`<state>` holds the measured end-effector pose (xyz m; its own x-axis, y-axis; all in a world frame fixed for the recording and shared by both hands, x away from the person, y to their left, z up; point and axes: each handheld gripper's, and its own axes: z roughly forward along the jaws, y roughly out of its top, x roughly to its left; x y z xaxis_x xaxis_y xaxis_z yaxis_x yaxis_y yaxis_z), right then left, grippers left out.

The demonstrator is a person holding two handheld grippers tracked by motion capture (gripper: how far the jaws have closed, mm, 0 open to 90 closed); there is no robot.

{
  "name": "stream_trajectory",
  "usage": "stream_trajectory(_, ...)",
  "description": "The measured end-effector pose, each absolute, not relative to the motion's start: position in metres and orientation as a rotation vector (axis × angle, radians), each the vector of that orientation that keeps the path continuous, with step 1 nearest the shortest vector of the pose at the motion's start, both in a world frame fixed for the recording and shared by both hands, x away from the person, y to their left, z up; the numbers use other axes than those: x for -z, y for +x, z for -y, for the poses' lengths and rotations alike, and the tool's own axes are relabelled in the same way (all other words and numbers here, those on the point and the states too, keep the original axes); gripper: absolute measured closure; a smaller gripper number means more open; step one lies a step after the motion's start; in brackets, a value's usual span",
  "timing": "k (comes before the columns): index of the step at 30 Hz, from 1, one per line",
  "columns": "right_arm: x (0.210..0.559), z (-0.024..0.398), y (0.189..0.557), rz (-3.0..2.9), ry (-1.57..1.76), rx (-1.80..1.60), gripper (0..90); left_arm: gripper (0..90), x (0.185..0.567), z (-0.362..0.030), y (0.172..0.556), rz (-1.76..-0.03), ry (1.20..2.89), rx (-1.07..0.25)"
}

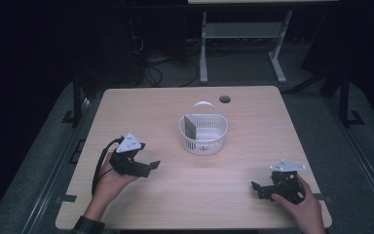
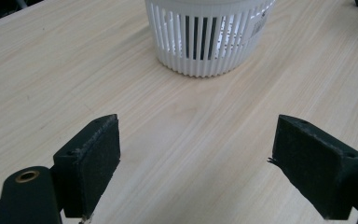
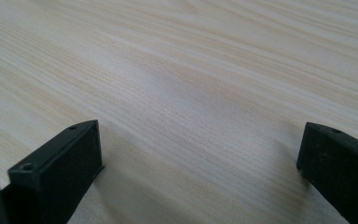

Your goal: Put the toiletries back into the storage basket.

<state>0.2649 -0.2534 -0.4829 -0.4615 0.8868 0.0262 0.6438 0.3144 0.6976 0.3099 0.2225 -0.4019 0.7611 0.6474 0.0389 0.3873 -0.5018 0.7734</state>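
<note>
A white slatted basket [image 1: 203, 134] sits near the middle of a pale wood counter [image 1: 151, 107], with what appears to be a dark flat card [image 1: 190, 126] standing inside its left wall. The left gripper [image 1: 148, 167], fingers [image 2: 93, 161] spread wide and holding nothing, faces the basket from the near left. The right gripper [image 1: 258, 189] rests near the counter's front right corner, its fingers [image 3: 65, 168] also wide apart over bare wood.
</note>
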Motion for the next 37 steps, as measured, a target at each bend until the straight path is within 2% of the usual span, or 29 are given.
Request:
stream_trajectory(12, 0.483, 0.253, 0.265, -2.224, 1.366, -0.925, 0.0, 14.2, 0.419, -0.241, 0.295, -0.784, 2.122, -0.424)
stream_trajectory(17, 0.483, 0.253, 0.265, -2.224, 1.366, -0.925, 0.0, 14.2, 0.425, -0.245, 0.292, -0.791, 2.162, -0.443)
stream_trajectory(30, 0.483, 0.253, 0.265, -2.224, 1.367, -0.925, 0.0, 14.1, 0.459, -0.252, 0.291, -0.873, 2.258, -0.378)
stream_trajectory(37, 0.483, 0.253, 0.265, -2.224, 1.367, -0.925, 0.0, 14.1, 0.462, -0.251, 0.291, -0.879, 2.266, -0.368)
